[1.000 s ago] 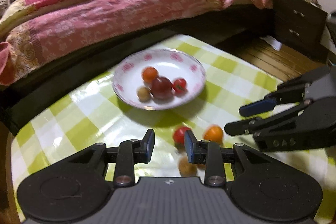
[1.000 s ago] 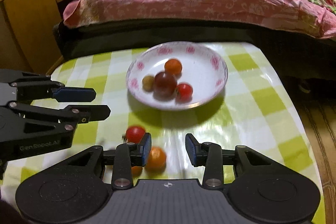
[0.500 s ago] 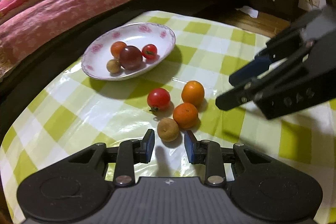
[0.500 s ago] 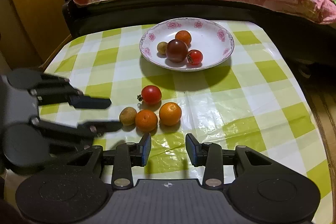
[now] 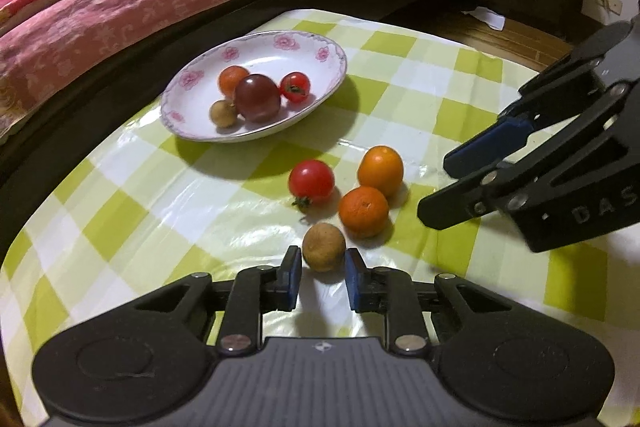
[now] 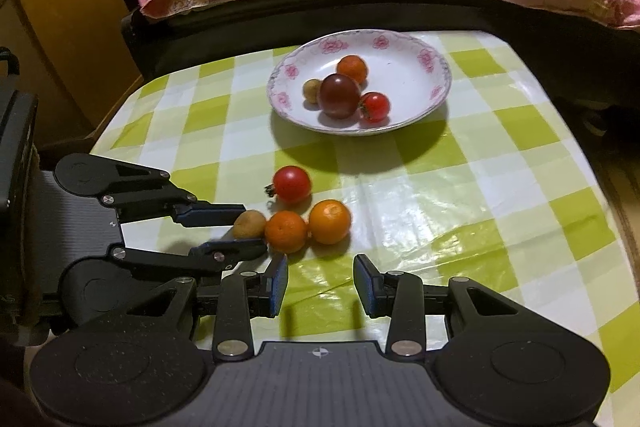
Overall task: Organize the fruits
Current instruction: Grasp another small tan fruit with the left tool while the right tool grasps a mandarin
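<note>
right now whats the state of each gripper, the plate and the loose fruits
left gripper: open, fingers flanking the brown fruit
right gripper: open, empty
plate: holds four fruits
red tomato: loose on the tablecloth
two oranges: loose, side by side

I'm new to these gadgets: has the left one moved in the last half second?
Yes. The left gripper has slid forward along the tablecloth, and its jaws now flank the brown fruit.
</note>
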{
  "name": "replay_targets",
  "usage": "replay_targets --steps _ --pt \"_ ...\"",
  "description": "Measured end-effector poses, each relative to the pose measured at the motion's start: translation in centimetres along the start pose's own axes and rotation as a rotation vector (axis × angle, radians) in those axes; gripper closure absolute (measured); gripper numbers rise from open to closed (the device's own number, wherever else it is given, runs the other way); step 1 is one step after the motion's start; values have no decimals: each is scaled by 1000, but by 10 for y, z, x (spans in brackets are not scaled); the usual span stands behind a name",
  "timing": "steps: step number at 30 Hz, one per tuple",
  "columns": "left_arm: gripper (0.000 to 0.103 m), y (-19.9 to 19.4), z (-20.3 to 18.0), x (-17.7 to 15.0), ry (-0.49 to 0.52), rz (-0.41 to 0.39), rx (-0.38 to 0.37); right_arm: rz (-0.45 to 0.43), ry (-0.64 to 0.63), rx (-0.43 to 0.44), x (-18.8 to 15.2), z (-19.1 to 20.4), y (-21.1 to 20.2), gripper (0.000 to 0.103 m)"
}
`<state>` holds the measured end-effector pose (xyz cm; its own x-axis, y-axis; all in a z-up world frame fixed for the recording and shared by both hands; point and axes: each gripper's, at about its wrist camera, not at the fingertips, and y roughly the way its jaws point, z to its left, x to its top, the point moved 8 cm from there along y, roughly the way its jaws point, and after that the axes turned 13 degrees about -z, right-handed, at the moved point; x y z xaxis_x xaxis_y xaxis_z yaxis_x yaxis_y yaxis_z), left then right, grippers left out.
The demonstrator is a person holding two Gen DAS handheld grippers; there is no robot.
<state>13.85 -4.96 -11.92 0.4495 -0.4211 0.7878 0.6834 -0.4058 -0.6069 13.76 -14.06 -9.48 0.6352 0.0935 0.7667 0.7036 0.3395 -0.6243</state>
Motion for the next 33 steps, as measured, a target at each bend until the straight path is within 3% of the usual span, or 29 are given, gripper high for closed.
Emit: replay_targets --steps 8,20,25,29,33 --pt "72 -21 13 -7 -57 2 22 3 -2 64 -4 20 15 69" --pt "72 -19 18 -14 -54 3 15 -106 -90 34 6 33 37 68" --pt "72 -19 22 -14 -73 1 11 -22 -86 95 6 27 34 69" --pt "72 -19 18 -12 -57 -5 2 -14 -121 85 0 23 32 72" --pt "72 -19 16 -10 -67 -7 -15 15 -242 135 -2 29 20 72"
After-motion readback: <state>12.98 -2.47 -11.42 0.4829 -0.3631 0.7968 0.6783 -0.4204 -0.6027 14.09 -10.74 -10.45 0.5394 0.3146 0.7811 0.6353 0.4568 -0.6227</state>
